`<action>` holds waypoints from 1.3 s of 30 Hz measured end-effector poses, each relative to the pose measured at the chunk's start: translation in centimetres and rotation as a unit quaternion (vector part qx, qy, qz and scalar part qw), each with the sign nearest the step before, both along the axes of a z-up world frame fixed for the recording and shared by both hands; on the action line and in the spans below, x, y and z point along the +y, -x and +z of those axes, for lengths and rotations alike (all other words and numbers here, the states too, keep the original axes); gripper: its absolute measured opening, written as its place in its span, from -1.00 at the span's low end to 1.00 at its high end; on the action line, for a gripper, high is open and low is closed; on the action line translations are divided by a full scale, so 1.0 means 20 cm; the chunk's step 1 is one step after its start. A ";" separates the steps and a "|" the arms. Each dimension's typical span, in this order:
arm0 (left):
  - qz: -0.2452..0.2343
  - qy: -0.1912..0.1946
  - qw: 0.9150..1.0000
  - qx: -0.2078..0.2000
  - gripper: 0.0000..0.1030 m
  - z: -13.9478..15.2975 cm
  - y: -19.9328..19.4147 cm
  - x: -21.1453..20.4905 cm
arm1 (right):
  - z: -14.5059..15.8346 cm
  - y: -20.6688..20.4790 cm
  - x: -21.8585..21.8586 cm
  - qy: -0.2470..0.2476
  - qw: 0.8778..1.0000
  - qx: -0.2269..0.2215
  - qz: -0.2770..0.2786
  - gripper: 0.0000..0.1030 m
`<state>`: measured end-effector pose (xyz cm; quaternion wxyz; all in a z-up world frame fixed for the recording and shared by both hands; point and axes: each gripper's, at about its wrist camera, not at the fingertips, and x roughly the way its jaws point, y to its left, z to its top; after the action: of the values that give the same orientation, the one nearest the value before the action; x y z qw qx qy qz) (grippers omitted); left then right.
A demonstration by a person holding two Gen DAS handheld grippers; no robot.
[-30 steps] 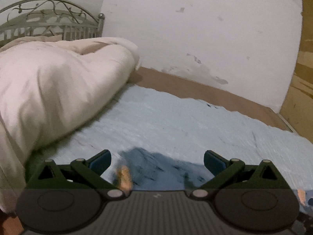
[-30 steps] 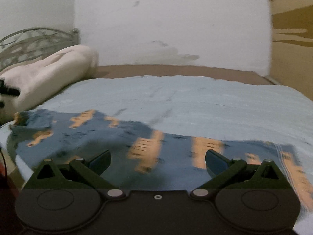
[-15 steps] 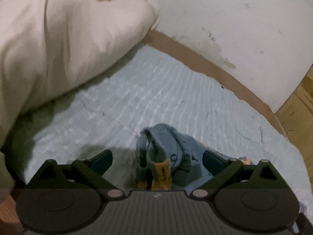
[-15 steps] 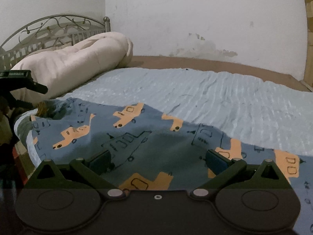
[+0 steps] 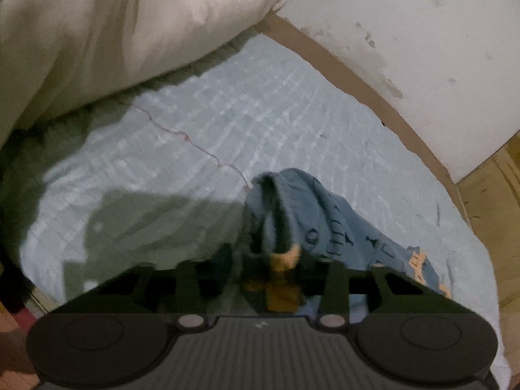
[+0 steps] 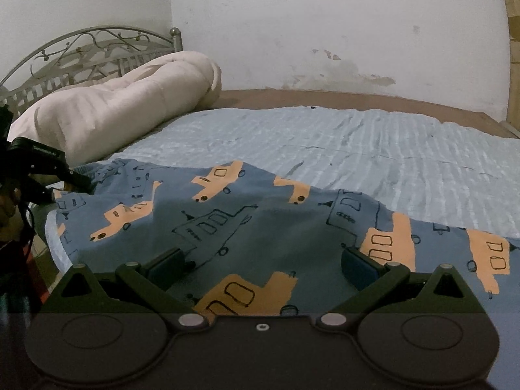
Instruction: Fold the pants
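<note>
Blue pants [image 6: 247, 224] with orange truck prints lie spread across the near part of the bed. My left gripper [image 5: 273, 276] is shut on one bunched end of the pants [image 5: 292, 214], and it also shows at the left edge of the right wrist view [image 6: 78, 182], gripping that end. My right gripper [image 6: 261, 263] is open, its fingers low over the pants' middle with cloth between them.
A pale blue ribbed sheet [image 6: 357, 149] covers the bed. A rolled cream duvet [image 6: 117, 113] lies at the head, by a metal headboard [image 6: 87, 52]. A white wall [image 6: 325, 26] and a brown bed edge [image 6: 357, 99] run along the far side.
My left gripper has closed on the bunched end of the pants. The right gripper has stayed open over the pants, which now lie flatter and closer.
</note>
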<state>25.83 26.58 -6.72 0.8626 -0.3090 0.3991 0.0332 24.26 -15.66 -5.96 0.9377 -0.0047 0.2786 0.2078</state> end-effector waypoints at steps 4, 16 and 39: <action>0.004 -0.001 1.000 -0.011 -0.66 0.03 0.01 -0.02 | 0.00 0.01 0.00 0.001 1.000 -0.001 0.001 0.99; 0.013 -0.100 0.994 -0.045 -0.71 0.21 0.09 -0.07 | -0.01 0.00 0.00 0.017 1.000 -0.003 0.003 0.99; -0.007 -0.270 0.957 -0.103 0.99 0.34 0.15 -0.64 | -0.03 0.10 -0.07 0.069 0.993 -0.082 -0.059 0.99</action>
<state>22.83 13.81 0.09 0.9506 -0.0634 0.2864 0.1015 22.20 -17.13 -6.51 0.9654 -0.0696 0.2141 0.1318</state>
